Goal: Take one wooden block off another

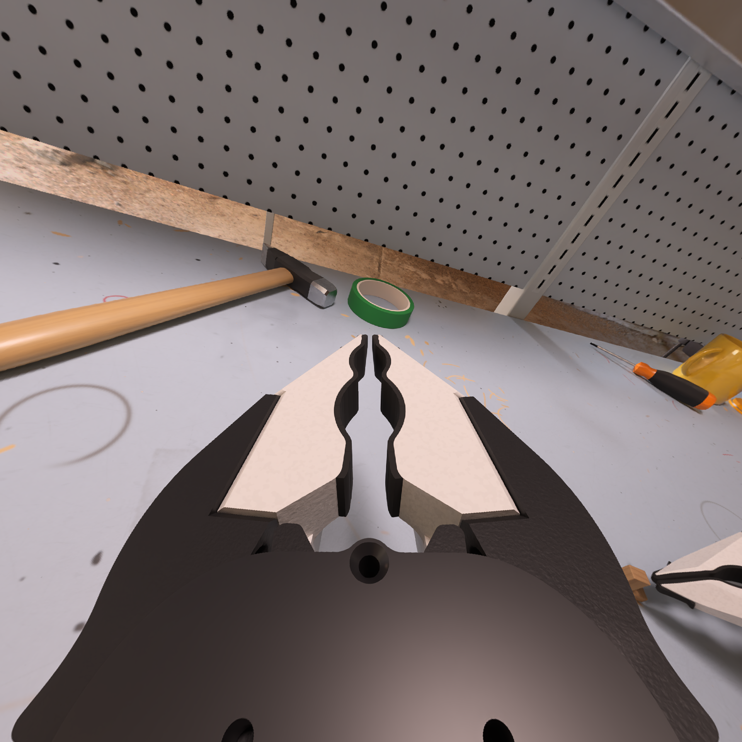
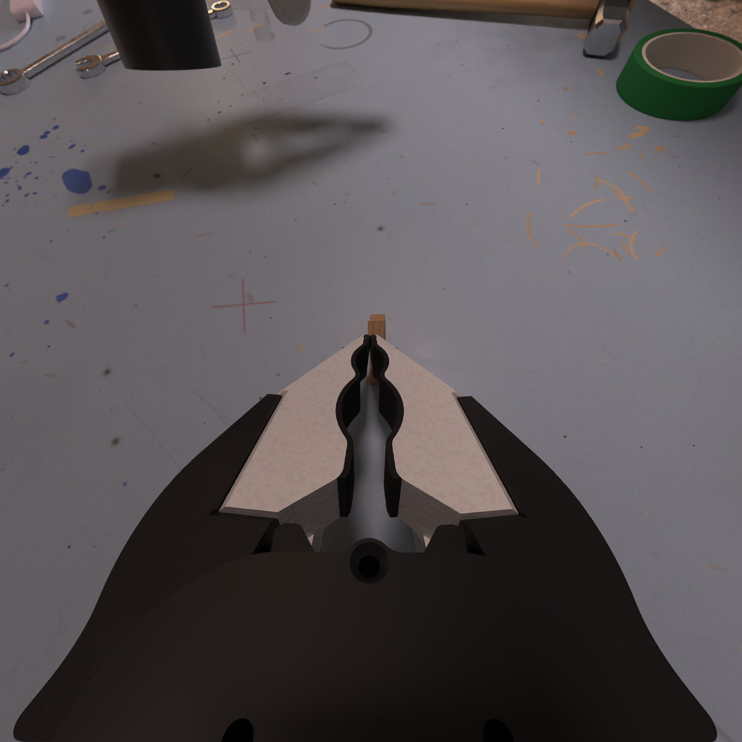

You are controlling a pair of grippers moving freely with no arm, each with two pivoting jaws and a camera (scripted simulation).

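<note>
Two small wooden blocks (image 2: 377,324) stand stacked on the grey bench, right beyond my right gripper's tips and partly hidden by them. A bit of wood also shows through the gap between the fingers. My right gripper (image 2: 368,338) is shut, with nothing between its jaws. In the left wrist view the stack (image 1: 634,579) sits at the lower right, just off the right gripper's fingers (image 1: 698,578). My left gripper (image 1: 369,337) is shut and empty above the bench, pointing toward the back wall, well away from the blocks.
A hammer (image 1: 132,311) and a roll of green tape (image 1: 380,304) lie by the pegboard wall (image 1: 401,120). A screwdriver (image 1: 674,384) and a yellow mug (image 1: 714,367) are at the right. Wrenches (image 2: 52,62) lie far left. The left gripper's dark body (image 2: 160,32) hangs over the bench.
</note>
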